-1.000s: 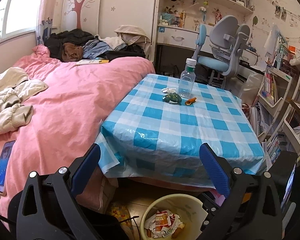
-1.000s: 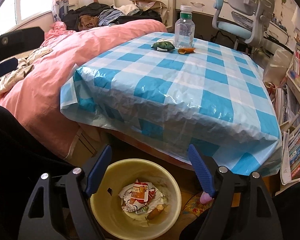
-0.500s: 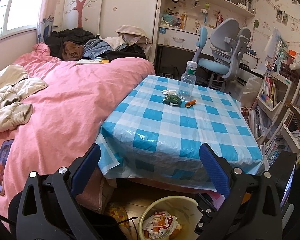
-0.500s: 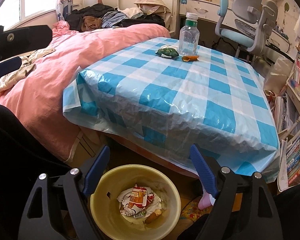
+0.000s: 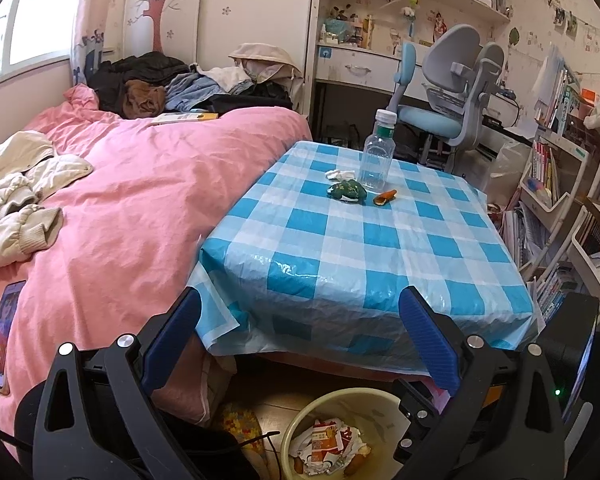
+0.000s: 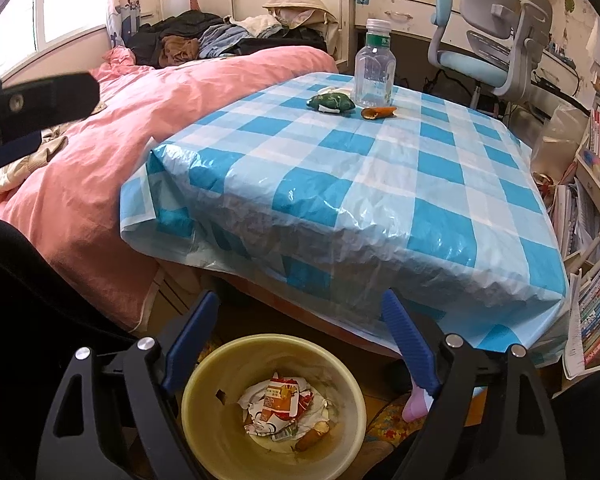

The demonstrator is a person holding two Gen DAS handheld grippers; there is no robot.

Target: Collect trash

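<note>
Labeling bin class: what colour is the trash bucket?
Pale yellow bucket, crumpled wrappers inside; clearest in the right wrist view.

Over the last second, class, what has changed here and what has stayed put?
Both tongs, left and right, rose and eased back slightly, open and empty. The bottle, green wrapper and orange scrap stayed on the table; bin unchanged.

Left gripper (image 5: 299, 316), right gripper (image 6: 300, 316): black plastic arms, silver screws, ribbed blue finger pads (image 5: 428, 340).
</note>
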